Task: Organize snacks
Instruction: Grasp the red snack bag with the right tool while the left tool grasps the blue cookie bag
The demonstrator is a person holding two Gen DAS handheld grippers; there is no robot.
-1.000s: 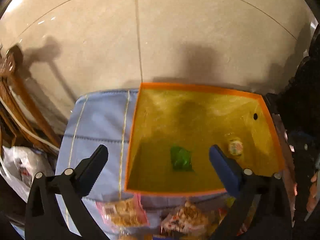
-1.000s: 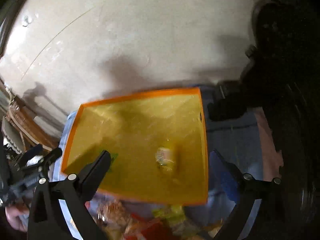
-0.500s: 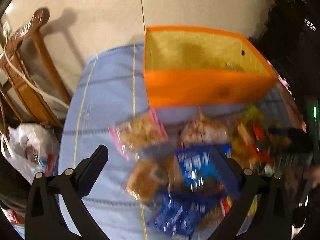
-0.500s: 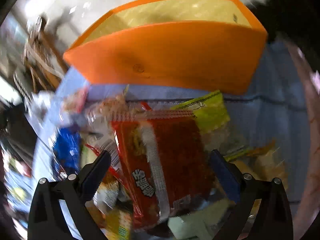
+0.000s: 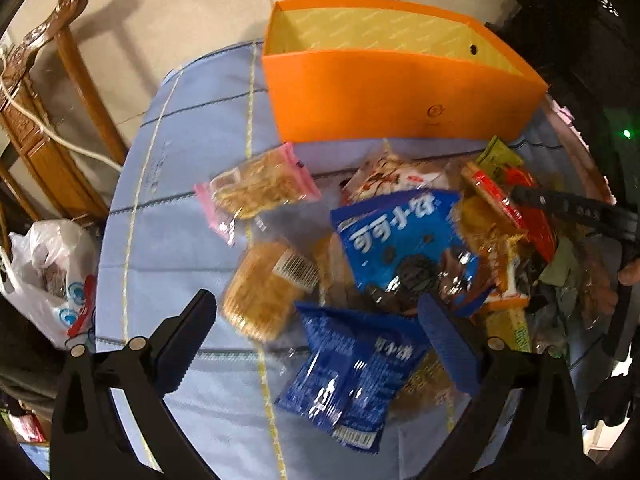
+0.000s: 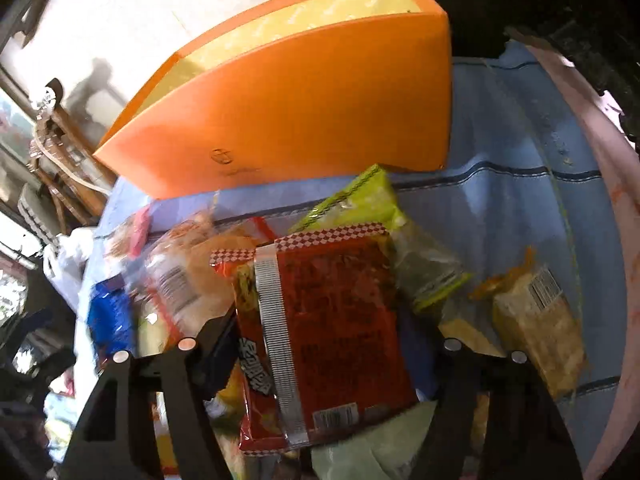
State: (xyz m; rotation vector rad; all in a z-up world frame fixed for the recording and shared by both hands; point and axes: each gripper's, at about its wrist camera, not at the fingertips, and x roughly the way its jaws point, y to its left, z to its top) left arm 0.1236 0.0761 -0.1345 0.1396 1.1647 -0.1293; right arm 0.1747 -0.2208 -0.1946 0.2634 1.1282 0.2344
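The left gripper [image 5: 316, 320] hangs agape over crinkly blue packets [image 5: 352, 372]; the right gripper [image 6: 320, 344] is closing around a glossy red packet [image 6: 332, 332]. Snacks litter a quilted blue cloth [image 5: 180, 240] — behind stands a smooth orange box [image 5: 384, 92], then pale floor tiles [image 5: 192, 4] and carved wooden furniture [image 5: 40, 128].

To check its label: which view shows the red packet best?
The right wrist view: the red packet fills the centre, between the closing right gripper's jaws. The left wrist view shows only its red edge at the right.
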